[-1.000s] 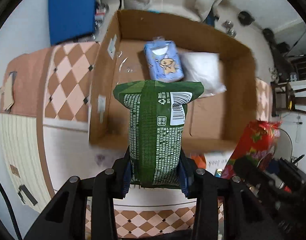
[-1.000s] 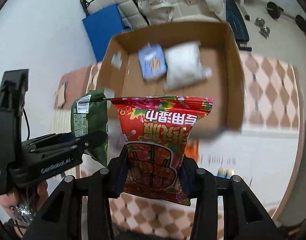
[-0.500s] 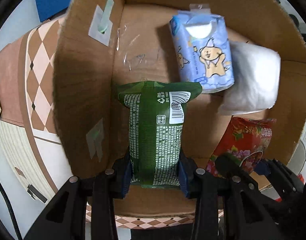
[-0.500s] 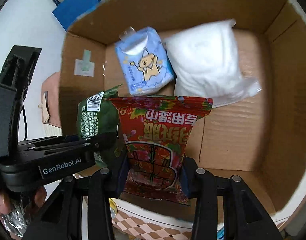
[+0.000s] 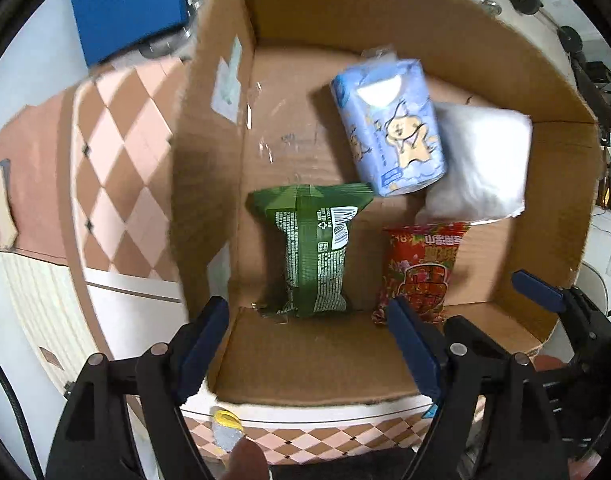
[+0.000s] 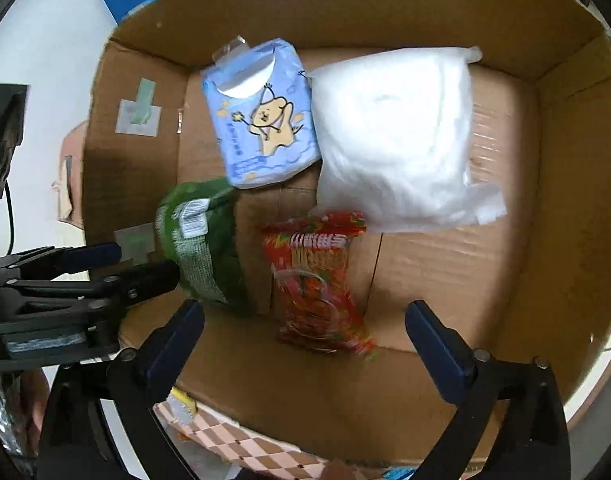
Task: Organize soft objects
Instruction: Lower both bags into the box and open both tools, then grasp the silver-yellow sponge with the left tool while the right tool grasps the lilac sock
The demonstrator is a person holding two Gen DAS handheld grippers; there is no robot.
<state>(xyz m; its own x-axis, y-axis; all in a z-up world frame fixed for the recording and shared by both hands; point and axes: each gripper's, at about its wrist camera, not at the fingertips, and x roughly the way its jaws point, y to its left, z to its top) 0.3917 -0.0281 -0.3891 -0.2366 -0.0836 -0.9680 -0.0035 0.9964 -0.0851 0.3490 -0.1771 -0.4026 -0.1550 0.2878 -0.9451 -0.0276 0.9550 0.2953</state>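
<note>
A: Inside the cardboard box [image 5: 545, 208]: green packet [image 5: 315, 248] and red packet [image 5: 423, 268] lying side by side on the floor of the box, near its front wall. Green one to the left, barcode face up. Small gap between the two; not touching.

B: Confirmed from the right wrist view. Red packet [image 6: 319, 280] blurred, green packet [image 6: 201, 240] just beside it on the left. Behind them: blue tissue pack [image 6: 261, 116] and white soft bag [image 6: 393, 136], touching each other along one edge. Top edge of the red packet touching or slightly under the near edge of the white bag; cannot tell which.

A: State of left gripper [image 5: 309, 344]?

B: Released, jaws opening. Blue pads spread wide, clear of the green packet on both sides. One second ago: clenched on that same packet, held above the worktop in front of the box. Half a second ago: still clenched, already down inside the box.

A: Right gripper [image 6: 305, 336]?

B: Likewise released, jaws opening, at full spread. Nothing pressed between the pads; red packet lying free ahead of them. Earlier: clamped on the red packet, outside the box at first, then lowered in.

A: Other items unchanged?

B: Blue tissue pack [image 5: 389, 128] and white soft bag [image 5: 481, 164] in the same far part of the box as before. Box standing on a checkered cloth [image 5: 117, 152].
</note>
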